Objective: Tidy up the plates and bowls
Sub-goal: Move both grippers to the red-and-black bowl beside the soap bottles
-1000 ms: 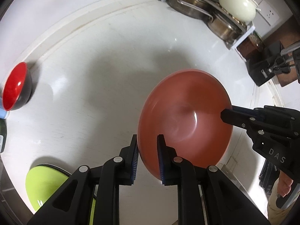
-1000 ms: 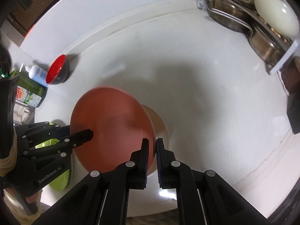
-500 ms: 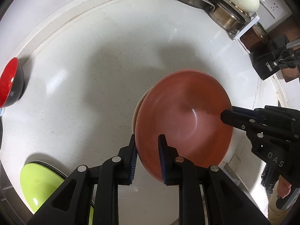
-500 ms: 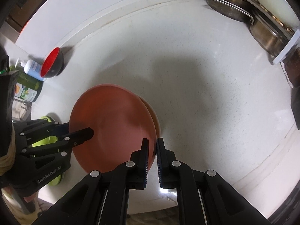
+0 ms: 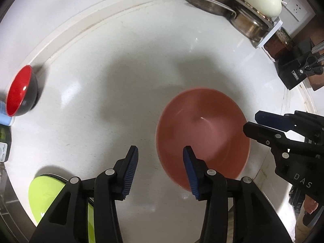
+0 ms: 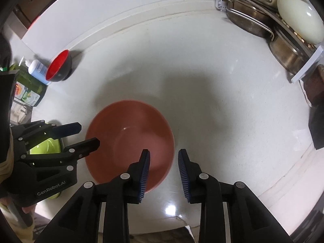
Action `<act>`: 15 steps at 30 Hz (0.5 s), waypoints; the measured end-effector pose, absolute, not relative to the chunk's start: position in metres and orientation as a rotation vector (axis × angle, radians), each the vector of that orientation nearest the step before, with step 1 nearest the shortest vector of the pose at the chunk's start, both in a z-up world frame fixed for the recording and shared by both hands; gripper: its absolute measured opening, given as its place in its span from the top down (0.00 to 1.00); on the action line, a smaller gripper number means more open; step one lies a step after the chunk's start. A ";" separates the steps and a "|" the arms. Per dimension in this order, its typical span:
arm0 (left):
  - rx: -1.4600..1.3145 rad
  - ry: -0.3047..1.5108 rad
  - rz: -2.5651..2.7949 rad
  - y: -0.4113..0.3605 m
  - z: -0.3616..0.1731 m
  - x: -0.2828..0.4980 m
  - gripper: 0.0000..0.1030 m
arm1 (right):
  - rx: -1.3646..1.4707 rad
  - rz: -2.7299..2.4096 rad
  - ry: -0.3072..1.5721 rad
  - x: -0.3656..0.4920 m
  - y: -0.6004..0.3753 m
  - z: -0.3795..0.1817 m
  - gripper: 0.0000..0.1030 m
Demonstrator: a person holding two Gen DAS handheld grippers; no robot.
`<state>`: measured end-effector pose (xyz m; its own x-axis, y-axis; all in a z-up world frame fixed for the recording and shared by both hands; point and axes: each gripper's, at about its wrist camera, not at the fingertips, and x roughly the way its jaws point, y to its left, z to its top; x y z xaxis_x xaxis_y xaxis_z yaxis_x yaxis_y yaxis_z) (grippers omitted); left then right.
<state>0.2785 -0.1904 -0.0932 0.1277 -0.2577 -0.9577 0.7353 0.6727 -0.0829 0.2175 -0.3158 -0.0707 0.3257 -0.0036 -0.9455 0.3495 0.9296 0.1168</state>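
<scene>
Both your tools are spread apart and hold nothing: the left gripper point(image 5: 160, 170) has its jaws wide, and so does the right gripper point(image 6: 163, 171). The terracotta bowl point(image 5: 202, 135) sits on the white counter point(image 5: 121, 81) between them, just ahead of your left tool and slightly to its right; seen from the right tool it lies ahead and to the left point(image 6: 129, 139), with that tool's left finger over its near rim. It looks like a rigid, glossy piece, probably ceramic or melamine, so judge it smooth and slippery under the ribbed pads and liable to chip if dropped. Its wall is too wide to span, so pinch the rim, one finger inside and one outside, and keep it level. Whether another dish lies under it cannot be told here. The red-and-black bowl point(image 5: 21, 93) stands far ahead to your left tool's left, near the wall, and the lime green plate point(image 5: 48, 198) lies close in on that same side, partly under the tool. Both look equally hard and slick, so grip them by the rim too.
</scene>
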 end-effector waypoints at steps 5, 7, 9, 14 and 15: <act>0.445 1.181 -0.736 -0.179 -0.077 0.285 0.49 | 0.313 -0.213 1.195 0.221 -0.306 -0.060 0.71; 0.428 1.165 -0.730 -0.173 -0.071 0.287 0.48 | 0.304 -0.205 1.186 0.224 -0.300 -0.057 0.70; 0.410 1.149 -0.717 -0.166 -0.065 0.290 0.45 | 0.294 -0.198 1.175 0.227 -0.296 -0.053 0.66; 0.386 1.088 -0.660 -0.151 -0.053 0.300 0.39 | 0.263 -0.181 1.146 0.239 -0.281 -0.044 0.64; 0.380 1.073 -0.647 -0.146 -0.050 0.303 0.37 | 0.258 -0.174 1.139 0.243 -0.277 -0.042 0.61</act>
<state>0.3031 -0.1457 -0.0500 0.3213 -0.3008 -0.8980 0.6535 0.7567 -0.0197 0.2431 -0.2767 -0.0422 0.4098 -0.0060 -0.9121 0.2670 0.9570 0.1136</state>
